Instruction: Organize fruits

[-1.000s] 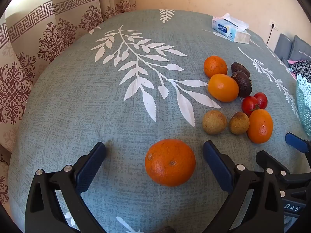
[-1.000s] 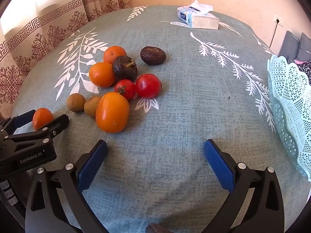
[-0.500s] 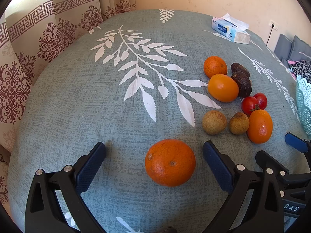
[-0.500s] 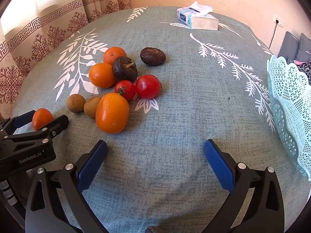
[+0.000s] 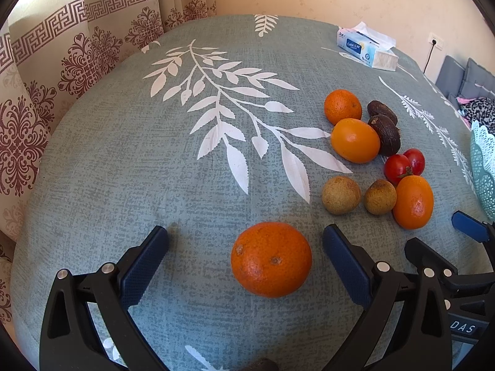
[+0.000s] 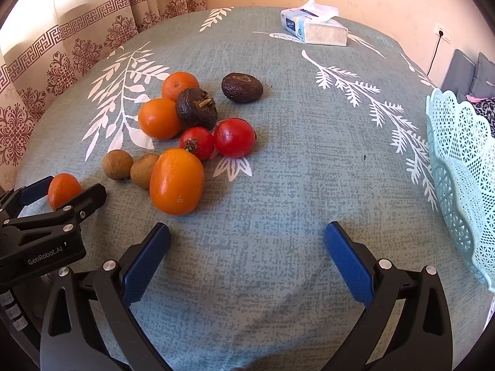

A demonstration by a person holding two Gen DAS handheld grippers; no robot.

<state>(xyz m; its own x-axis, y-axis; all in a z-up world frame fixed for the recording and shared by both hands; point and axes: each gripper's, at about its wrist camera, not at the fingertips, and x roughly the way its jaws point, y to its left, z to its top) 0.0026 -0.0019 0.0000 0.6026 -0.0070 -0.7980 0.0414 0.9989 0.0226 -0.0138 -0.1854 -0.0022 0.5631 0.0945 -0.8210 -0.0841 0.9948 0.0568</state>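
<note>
Left gripper (image 5: pixel 246 259) spread wide around lone orange (image 5: pixel 271 259), not touching, apparently lined up to grasp. Right gripper (image 6: pixel 247 259) spread, empty, between fruit pile (image 6: pixel 185 136) and basket (image 6: pixel 464 185).

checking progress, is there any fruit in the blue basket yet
No, the part of the basket visible in the right wrist view holds no fruit; the tomatoes lie on the tablecloth.

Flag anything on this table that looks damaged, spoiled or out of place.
Two dark fruits in the cluster look shrivelled and wrinkled, possibly overripe. One orange sits apart from the pile, between the open left tool's fingers. Nothing is in view inside the basket; nothing is spilled.
</note>
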